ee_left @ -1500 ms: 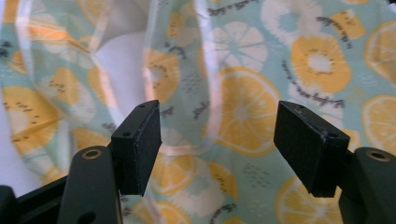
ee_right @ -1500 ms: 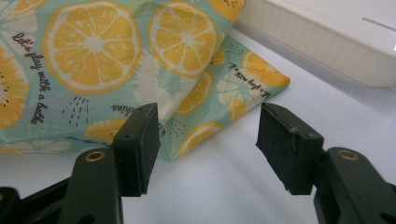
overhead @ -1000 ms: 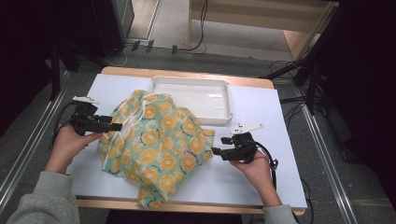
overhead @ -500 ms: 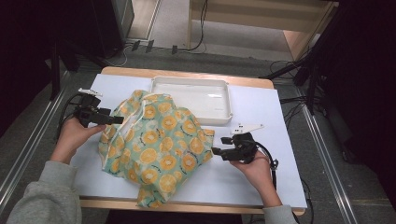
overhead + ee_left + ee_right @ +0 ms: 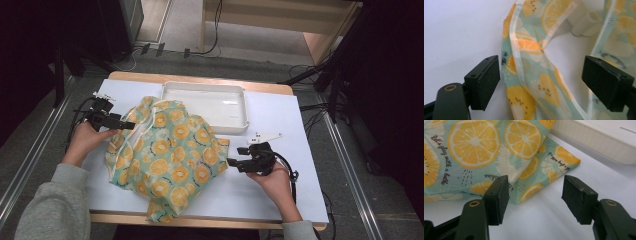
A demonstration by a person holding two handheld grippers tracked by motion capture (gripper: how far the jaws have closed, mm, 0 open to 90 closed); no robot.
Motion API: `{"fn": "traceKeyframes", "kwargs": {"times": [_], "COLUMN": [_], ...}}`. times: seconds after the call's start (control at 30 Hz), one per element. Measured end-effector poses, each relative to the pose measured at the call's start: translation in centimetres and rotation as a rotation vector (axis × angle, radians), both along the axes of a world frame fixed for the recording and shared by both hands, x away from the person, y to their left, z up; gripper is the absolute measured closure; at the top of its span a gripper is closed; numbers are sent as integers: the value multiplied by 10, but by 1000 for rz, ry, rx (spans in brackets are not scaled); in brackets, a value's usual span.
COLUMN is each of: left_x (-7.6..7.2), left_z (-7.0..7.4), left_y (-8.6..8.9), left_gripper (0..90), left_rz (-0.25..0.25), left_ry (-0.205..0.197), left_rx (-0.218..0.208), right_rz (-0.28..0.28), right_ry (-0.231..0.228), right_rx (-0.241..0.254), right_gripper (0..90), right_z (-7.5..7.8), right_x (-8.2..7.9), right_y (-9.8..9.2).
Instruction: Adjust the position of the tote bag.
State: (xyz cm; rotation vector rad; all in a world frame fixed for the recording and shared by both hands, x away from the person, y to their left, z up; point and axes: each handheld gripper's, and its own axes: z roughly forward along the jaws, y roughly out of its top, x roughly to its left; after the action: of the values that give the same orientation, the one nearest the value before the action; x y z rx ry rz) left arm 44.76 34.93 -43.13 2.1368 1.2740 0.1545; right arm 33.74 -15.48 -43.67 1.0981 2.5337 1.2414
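Note:
A drawstring bag (image 5: 172, 155) of mint cloth printed with orange slices lies crumpled in the middle of the white table. My left gripper (image 5: 129, 125) is at the bag's far left edge. Its jaws have just been opening and now stand wide. In the left gripper view the bag's hem (image 5: 529, 50) runs between the pads of my left gripper (image 5: 540, 75), and neither pad touches it. My right gripper (image 5: 231, 162) is open at the bag's right corner. In the right gripper view that corner (image 5: 559, 160) lies just ahead of my right gripper (image 5: 536, 192), with the bag (image 5: 474, 145) to the left.
A white rectangular tray (image 5: 235, 90) stands behind the bag at the table's far edge, also seen as the tray (image 5: 604, 140) past my right gripper. Bare table surface (image 5: 280, 195) lies to the right and front. Cables and dark equipment surround the table.
My left hand has moved a little toward the far side of the table along the bag's left edge, and its jaws stand wider. The right hand has stayed still.

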Motion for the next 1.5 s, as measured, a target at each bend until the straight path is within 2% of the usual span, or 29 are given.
{"fn": "traceKeyframes", "kwargs": {"times": [0.1, 0.2, 0.4, 0.5, 0.57, 0.63, 0.7, 0.73, 0.77, 0.8, 0.83, 0.87, 0.9, 0.97, 1.0, 1.07, 1.17, 1.33, 1.5], "left_x": [5, 9, 11, 10, 7, 4, 1, 0, 0, 0, 0, 0, 0, 0, 0, -1, -3, -12, -20], "left_z": [-7, -12, -16, -16, -16, -15, -14, -13, -13, -13, -13, -12, -13, -13, -13, -11, -6, 13, 27], "left_y": [0, -1, 1, -3, -7, -12, -16, -18, -18, -18, -18, -17, -17, -15, -15, -17, -19, -20, -21], "left_gripper": [162, 169, 241, 274, 369, 413, 516, 621, 621, 736, 736, 814, 814, 883, 890, 893, 893, 895, 895], "left_rz": [1, 0, 16, 5, -14, -25, -28, -26, -26, -32, -38, -40, -38, -54, -54, -73, -87, -96, -104], "left_ry": [11, 4, 4, -7, -8, -28, -52, -56, -50, -40, -28, -15, -7, 16, 16, 27, 24, 10, 19], "left_rx": [-4, 0, -43, -19, -12, 44, 103, 122, 122, 120, 112, 103, 92, 59, 59, 4, -18, -68, -121], "right_rz": [-4, -14, -23, -32, -32, -35, -34, -34, -34, -35, -35, -35, -35, -36, -37, -44, -47, -49, -47], "right_ry": [-3, 0, -7, -3, -8, -10, -10, -10, -10, -9, -9, -11, -11, -13, -13, -9, -8, -8, -11], "right_rx": [6, 8, 9, 12, 13, 14, 13, 10, 10, 9, 9, 10, 10, 10, 11, 14, 15, 21, 22], "right_gripper": [392, 393, 392, 392, 392, 393, 392, 392, 392, 392, 392, 392, 392, 392, 392, 392, 392, 392, 393], "right_z": [0, -1, -1, -1, 0, 0, 0, -1, -1, -1, -1, -1, -1, -1, -1, -1, -1, 0, 0], "right_x": [-1, -3, -5, -6, -6, -6, -6, -5, -5, -5, -5, -5, -5, -5, -5, -5, -4, -4, -5], "right_y": [-1, -4, -8, -9, -10, -11, -10, -10, -10, -10, -10, -11, -11, -11, -12, -12, -12, -13, -13]}}
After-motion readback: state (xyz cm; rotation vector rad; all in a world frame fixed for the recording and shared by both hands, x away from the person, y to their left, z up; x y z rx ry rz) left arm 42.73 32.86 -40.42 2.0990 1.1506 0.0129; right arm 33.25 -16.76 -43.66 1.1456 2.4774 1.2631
